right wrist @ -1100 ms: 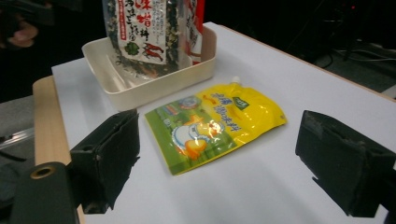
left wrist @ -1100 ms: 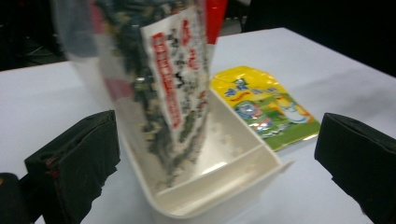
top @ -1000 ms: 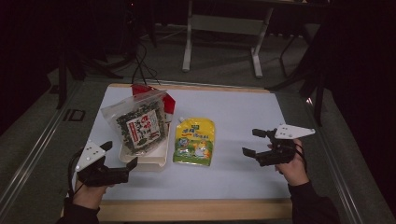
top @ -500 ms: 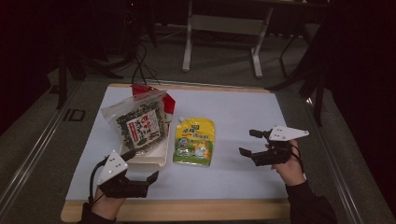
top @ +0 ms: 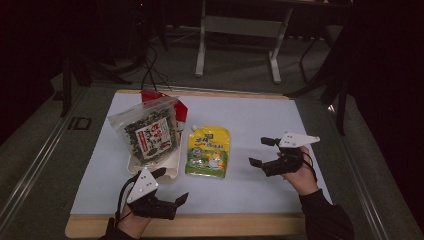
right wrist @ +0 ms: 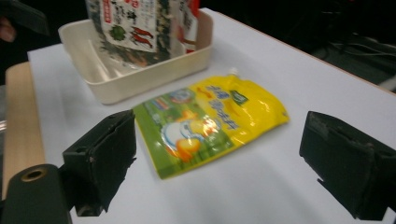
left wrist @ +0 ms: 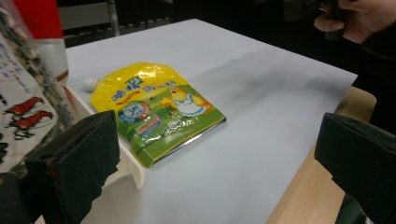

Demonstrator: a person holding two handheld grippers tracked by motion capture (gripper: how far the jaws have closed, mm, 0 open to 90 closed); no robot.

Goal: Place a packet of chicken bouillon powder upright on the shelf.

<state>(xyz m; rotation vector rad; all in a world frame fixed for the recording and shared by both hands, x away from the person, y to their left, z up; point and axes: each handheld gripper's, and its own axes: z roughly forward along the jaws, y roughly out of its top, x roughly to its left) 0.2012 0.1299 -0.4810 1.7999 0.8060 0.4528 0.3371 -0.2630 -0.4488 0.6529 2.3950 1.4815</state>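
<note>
Pouch (top: 208,151) lies flat on counter (top: 260,120), between both claws, just beside tray (top: 172,167). Right claw (top: 262,152) wide, empty; left claw (top: 172,185) wide, empty. Pouch edge probably thin: approach low, pinch the near edge squarely.

White sheet (top: 260,120): lying flat, covering most of the tabletop.
Wooden edge (top: 225,226): showing along the near side, beyond the sheet.
Cream tray (top: 172,167): sitting on the sheet's left half.
Seaweed bag (top: 148,135): leaning tilted in the tray, printed label facing up.
Red box (top: 150,96): standing behind the bag, mostly hidden by it.
Pale stand (top: 240,25): standing on the floor beyond the table.
Cables (top: 150,70): trailing across the dark floor at back left.
</note>
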